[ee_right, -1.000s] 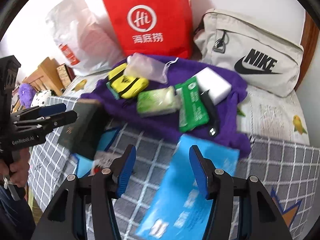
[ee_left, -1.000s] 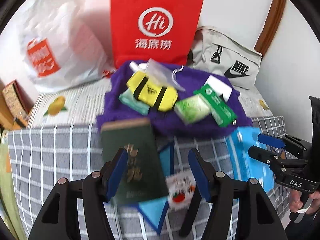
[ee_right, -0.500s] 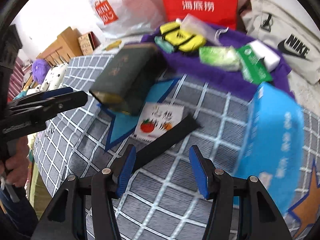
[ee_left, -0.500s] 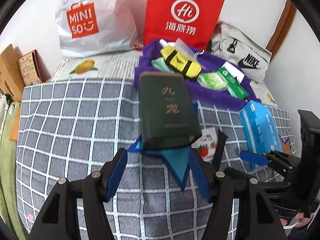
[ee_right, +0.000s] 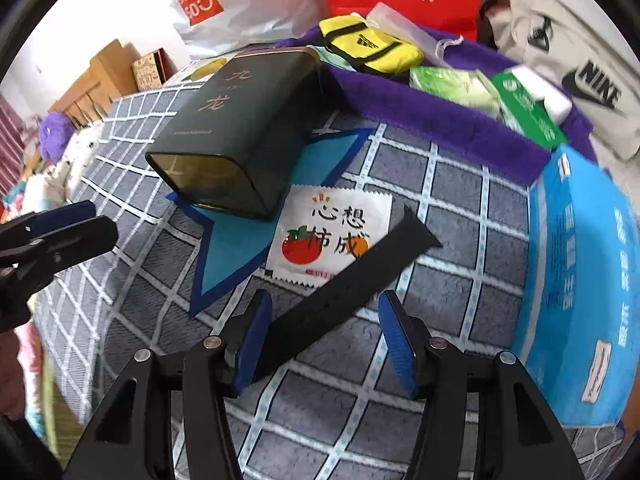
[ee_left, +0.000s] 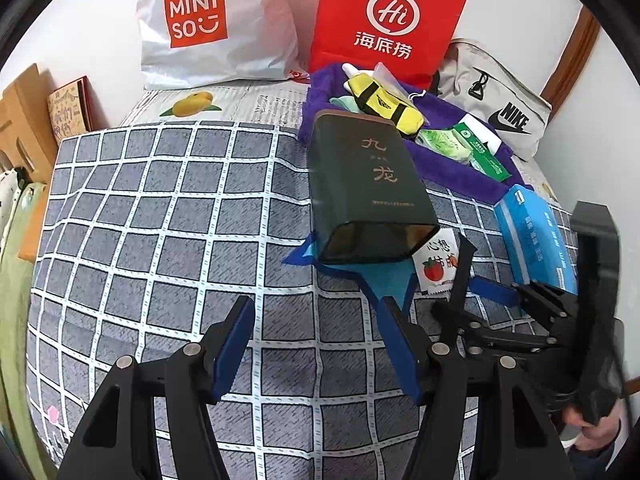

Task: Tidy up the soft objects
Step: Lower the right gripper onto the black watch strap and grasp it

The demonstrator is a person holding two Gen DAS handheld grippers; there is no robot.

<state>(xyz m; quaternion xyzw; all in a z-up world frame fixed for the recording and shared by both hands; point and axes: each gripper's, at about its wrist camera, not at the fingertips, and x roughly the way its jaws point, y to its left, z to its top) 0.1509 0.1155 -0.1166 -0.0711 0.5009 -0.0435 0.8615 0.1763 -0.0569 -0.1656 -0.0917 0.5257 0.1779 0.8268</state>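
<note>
Strap (ee_right: 352,276) lies between the open, empty right gripper (ee_right: 324,340) fingers; closing could snag the sachet (ee_right: 332,232) (left gripper (ee_left: 324,348) open, empty too).

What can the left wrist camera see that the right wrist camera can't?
Only the left wrist view shows the whole MINISO bag and the orange fruit print on the sheet.

Only the right wrist view shows the purple fluffy thing beside the bed, and the full black strap lying between the open right gripper.

Both show the dark green tin, the yellow pouch, the purple towel, the blue pack, the red bag and the open left gripper.
</note>
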